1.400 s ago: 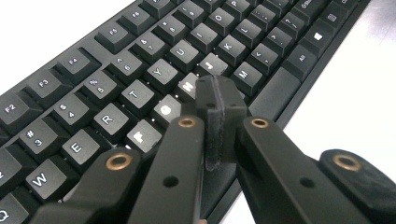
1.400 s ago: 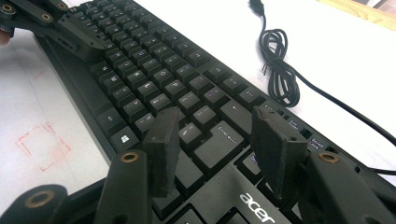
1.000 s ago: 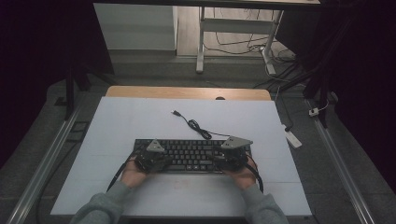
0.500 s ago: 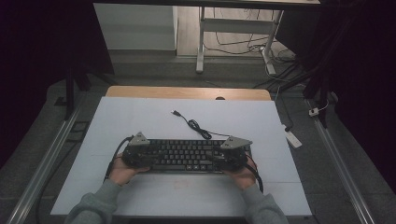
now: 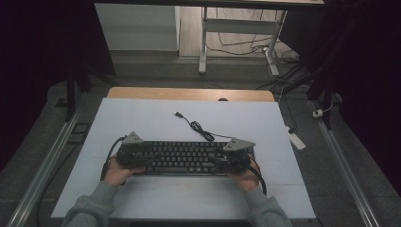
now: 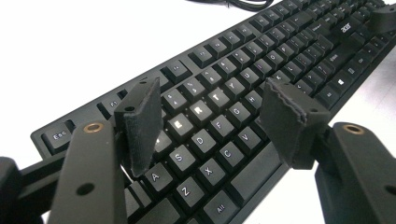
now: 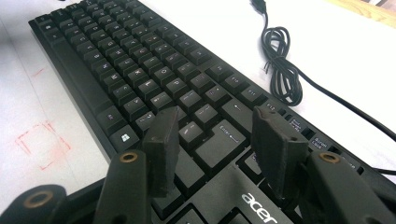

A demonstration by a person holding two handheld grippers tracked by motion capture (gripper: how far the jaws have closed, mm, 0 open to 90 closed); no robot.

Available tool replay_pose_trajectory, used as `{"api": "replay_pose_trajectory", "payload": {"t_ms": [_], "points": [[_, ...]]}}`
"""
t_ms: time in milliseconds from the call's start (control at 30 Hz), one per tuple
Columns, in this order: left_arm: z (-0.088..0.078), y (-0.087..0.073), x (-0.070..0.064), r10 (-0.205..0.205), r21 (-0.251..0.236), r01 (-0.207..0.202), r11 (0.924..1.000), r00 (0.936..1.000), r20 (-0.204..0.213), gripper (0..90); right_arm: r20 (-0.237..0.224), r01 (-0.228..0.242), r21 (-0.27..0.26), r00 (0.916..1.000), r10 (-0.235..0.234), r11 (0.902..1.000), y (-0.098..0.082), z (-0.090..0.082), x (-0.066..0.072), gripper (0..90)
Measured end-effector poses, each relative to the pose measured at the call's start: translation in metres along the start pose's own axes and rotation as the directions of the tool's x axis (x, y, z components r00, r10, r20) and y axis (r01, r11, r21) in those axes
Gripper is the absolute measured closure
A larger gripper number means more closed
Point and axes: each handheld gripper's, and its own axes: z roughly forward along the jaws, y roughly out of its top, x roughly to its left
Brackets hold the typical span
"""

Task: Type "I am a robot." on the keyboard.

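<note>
A black Acer keyboard [image 5: 184, 158] lies on the white tabletop [image 5: 156, 118] near the front, its black cable [image 5: 198, 127] coiled behind it and ending in a loose USB plug. My left gripper [image 5: 130, 147] is at the keyboard's left end. In the left gripper view the left gripper [image 6: 212, 112] hovers open over the letter keys [image 6: 205, 107]; its jaws have just been opening and grip nothing. My right gripper [image 5: 236, 153] is at the keyboard's right end. In the right gripper view the right gripper [image 7: 217, 128] stands open above the Enter key [image 7: 224, 137].
A red square mark [image 7: 42, 144] is drawn on the table in front of the keyboard. A wooden strip [image 5: 189, 93] borders the table's far edge. Metal rails [image 5: 47, 161] run along both sides, and a white power strip [image 5: 297, 140] lies on the floor at the right.
My left gripper has moved left from over the keys to the keyboard's left end, and its jaws have opened. The right gripper and the keyboard have stayed put.
</note>
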Motion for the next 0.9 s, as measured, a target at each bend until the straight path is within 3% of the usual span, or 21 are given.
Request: {"api": "replay_pose_trajectory", "payload": {"t_ms": [467, 900], "points": [[0.001, -0.001, -0.001, 0.015, 0.010, -0.015, 0.9998, 0.9999, -0.008, 37.0, -0.004, 0.003, -0.012, 1.0000, -0.003, 0.9999, 0.003, 0.001, 0.002, 51.8], [0.002, -0.001, -0.002, 0.020, 0.011, -0.020, 0.9997, 0.9997, -0.012, 36.4, -0.007, 0.017, -0.032, 0.9998, -0.017, 0.9994, 0.023, 0.013, 0.010, 53.3]]}}
